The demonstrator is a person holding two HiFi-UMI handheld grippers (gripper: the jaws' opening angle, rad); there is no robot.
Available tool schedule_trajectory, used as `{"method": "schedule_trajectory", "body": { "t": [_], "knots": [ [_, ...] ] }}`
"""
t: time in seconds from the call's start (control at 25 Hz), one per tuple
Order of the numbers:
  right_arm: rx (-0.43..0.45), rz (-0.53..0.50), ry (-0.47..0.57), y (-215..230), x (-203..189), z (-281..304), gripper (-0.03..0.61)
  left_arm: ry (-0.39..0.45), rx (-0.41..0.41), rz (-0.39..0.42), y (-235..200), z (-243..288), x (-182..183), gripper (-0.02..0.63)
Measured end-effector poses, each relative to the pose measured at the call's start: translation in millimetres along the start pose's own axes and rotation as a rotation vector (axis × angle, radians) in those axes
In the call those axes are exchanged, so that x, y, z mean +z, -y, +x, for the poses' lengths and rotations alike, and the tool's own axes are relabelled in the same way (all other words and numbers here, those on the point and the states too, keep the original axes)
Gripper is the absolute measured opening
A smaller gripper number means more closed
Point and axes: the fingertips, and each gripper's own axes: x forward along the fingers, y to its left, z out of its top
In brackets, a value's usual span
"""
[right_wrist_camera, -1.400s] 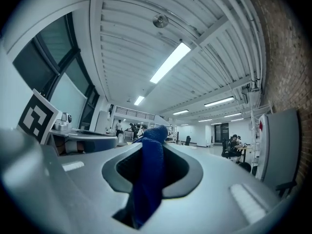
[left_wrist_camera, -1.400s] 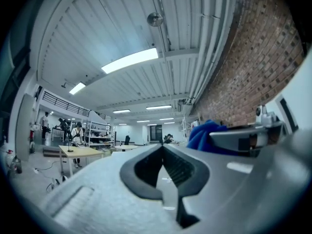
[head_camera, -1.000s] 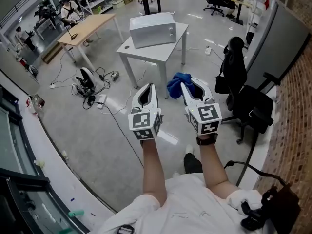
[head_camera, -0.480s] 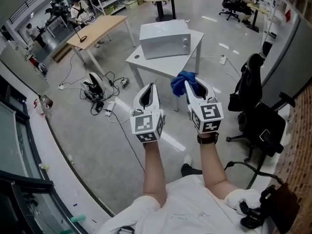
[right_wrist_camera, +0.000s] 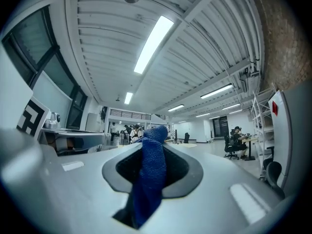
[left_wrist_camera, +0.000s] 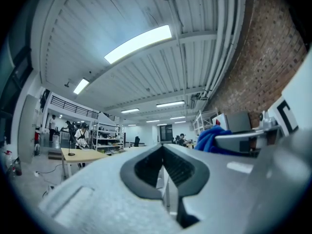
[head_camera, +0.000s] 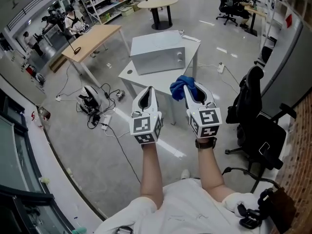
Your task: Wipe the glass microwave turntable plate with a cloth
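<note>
wooden table [head_camera: 95,37] | round table [head_camera: 157,3] | black office chair [head_camera: 254,123] — cables on floor [head_camera: 93,108]

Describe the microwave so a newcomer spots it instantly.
Mid-floor, straight ahead of the person, stands a white square table; the microwave is the pale grey box on it. The wooden table left and round table behind carry no such box.

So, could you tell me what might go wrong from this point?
The blue cloth is pinched in the right gripper by a narrow fold; it could slip out.
Cables sprawl on the floor beside the white table: a trip hazard.
The microwave looks closed; the shut, empty left gripper may struggle with its door.
</note>
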Motion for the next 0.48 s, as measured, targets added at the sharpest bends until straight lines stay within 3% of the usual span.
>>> {"method": "schedule_trajectory", "body": {
  "t": [0.2, 0.48],
  "knots": [
    [-0.031, 0.047, -0.046, 29, -26, 20, 0.089, -0.034, -0.013, 0.014, 6, 24, -19, 0.003],
    [0.055, 0.029, -0.063, 6, -31, 50, 0.089, -0.049, 0.011, -0.032, -14, 47, -31, 0.003]
  ]
}}
